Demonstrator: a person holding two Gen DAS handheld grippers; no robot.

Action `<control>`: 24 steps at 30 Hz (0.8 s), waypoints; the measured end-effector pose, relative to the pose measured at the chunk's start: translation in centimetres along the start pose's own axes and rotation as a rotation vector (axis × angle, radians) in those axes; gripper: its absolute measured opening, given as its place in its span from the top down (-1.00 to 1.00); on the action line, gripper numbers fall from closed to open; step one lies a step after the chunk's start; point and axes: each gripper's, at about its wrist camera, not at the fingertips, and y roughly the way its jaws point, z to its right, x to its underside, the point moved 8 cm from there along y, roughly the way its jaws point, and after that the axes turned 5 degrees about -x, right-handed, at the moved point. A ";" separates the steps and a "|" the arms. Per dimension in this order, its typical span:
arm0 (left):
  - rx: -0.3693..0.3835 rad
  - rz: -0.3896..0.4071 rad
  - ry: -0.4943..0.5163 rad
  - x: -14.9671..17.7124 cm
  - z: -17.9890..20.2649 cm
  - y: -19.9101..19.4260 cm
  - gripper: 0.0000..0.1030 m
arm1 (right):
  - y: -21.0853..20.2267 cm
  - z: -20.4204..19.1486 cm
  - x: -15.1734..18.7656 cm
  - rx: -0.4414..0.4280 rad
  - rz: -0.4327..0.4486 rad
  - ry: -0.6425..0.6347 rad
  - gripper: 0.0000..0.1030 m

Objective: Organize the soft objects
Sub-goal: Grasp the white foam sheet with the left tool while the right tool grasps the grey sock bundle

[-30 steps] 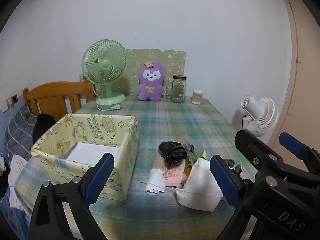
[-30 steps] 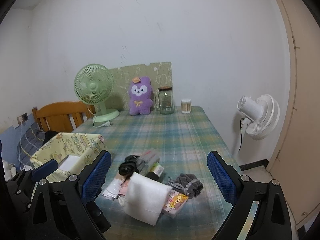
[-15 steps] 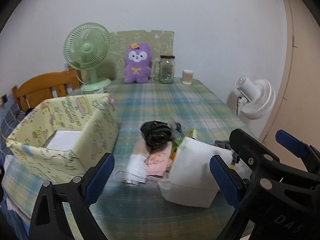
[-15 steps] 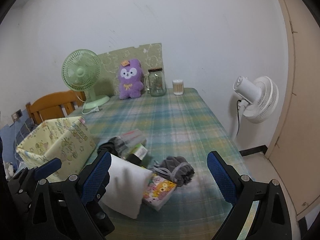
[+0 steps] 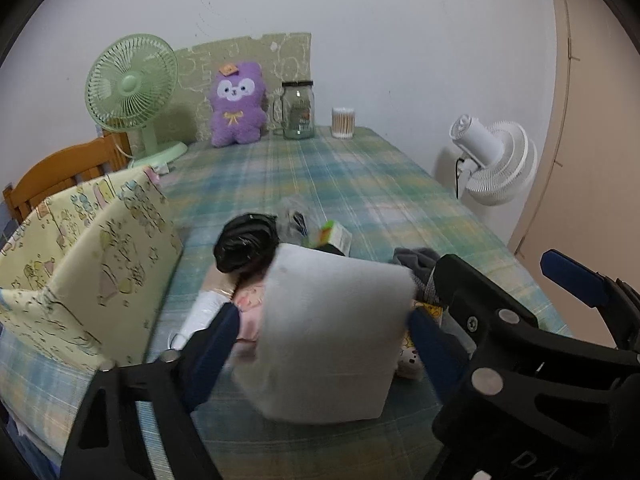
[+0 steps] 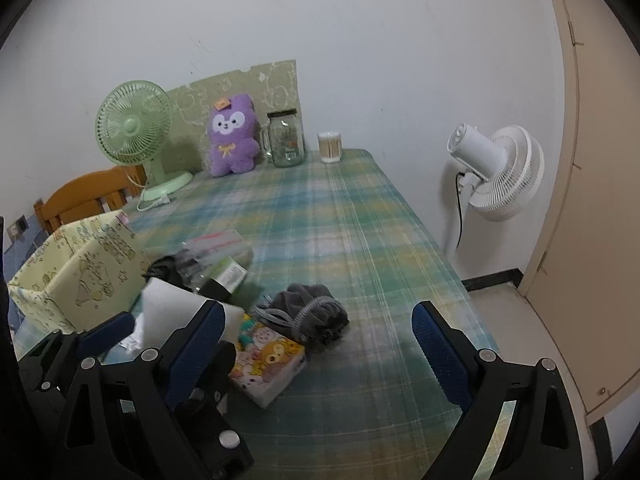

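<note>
Left wrist view: a white soft pad (image 5: 332, 336) is seen standing on the tabletop (image 5: 360, 184) at the near end of a small pile, framed between the blue fingers of the left gripper (image 5: 320, 340). Its jaws have just been closing around the pad; the right finger appears to meet the pad's edge, while contact on the left side cannot be told through the blur. A second ago the pad was seen further off and the jaws were spread wide, so a grasp is judged to be under way. Behind the pad lie a black bundle (image 5: 246, 242), a pink cloth (image 5: 250, 304) and a grey sock (image 6: 308, 312); beside the sock a cartoon-printed packet (image 6: 268, 360) is seen. Left of the pile stands the yellow printed box (image 5: 92, 264), judged to be where the soft things belong. The right gripper (image 6: 316, 344) is held wide open, with nothing between its fingers, hovering over the sock and packet.
</note>
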 end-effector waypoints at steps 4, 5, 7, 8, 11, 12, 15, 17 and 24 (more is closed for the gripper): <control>-0.007 -0.033 -0.005 0.4 0.0 0.9 -0.26 | 1.0 0.4 0.4 -0.001 -0.022 0.002 -0.85; -0.010 -0.034 -0.006 0.4 -0.1 0.9 -0.24 | 1.2 0.4 0.4 -0.005 -0.027 0.003 -0.85; -0.016 -0.031 -0.006 0.4 -0.1 0.9 -0.22 | 1.9 0.4 0.4 -0.017 -0.038 0.008 -0.85; -0.023 -0.028 -0.005 0.4 -0.2 0.9 -0.21 | 2.2 0.3 0.4 -0.020 -0.042 0.008 -0.85; -0.045 -0.022 -0.002 0.4 -0.3 1.0 -0.20 | 3.4 0.2 0.3 -0.026 -0.060 -0.005 -0.83; -0.050 -0.020 -0.002 0.3 -0.3 1.1 -0.20 | 3.8 0.2 0.2 -0.030 -0.068 -0.009 -0.79; -0.067 -0.022 -0.017 0.3 -0.5 1.5 -0.20 | 5.4 0.1 0.3 -0.043 -0.105 -0.015 -0.76; -0.075 -0.024 -0.033 0.3 -0.7 1.7 -0.20 | 6.5 0.2 0.3 -0.043 -0.134 -0.025 -0.76; -0.115 -0.047 -0.062 0.3 -0.9 2.3 -0.20 | 8.3 0.4 0.6 -0.077 -0.188 -0.025 -0.61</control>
